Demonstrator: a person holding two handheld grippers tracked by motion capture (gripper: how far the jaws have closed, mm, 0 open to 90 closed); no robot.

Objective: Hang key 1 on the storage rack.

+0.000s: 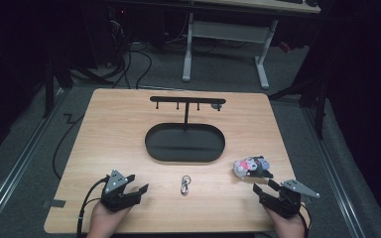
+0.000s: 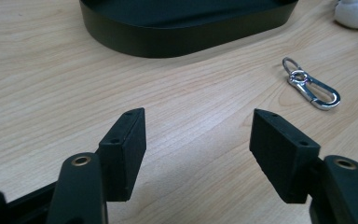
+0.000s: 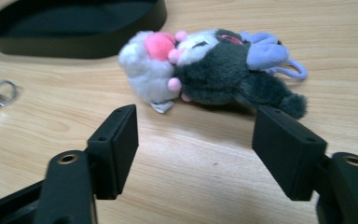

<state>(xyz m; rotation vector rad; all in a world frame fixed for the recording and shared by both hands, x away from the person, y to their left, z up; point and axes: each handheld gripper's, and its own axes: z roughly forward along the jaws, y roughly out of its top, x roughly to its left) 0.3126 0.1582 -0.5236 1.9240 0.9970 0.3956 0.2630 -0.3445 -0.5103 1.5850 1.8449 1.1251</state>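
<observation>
Hovering low in the frame, the left gripper (image 1: 138,190) and right gripper (image 1: 264,187) gape wide, holding nothing; the plush toy (image 1: 252,167) lies just above the right one, the clip (image 1: 185,185) at centre; a shallow pinch could slip off the fur.

No readable text or labels.

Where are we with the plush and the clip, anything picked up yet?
Nothing looks done yet. The plush lies on the table just ahead of the open right gripper, untouched. The clip lies loose between the hands, off to the side of the open left gripper. The hooks on the stand over the tray are bare. Grasping both items, and probably hanging them, seems left.
</observation>
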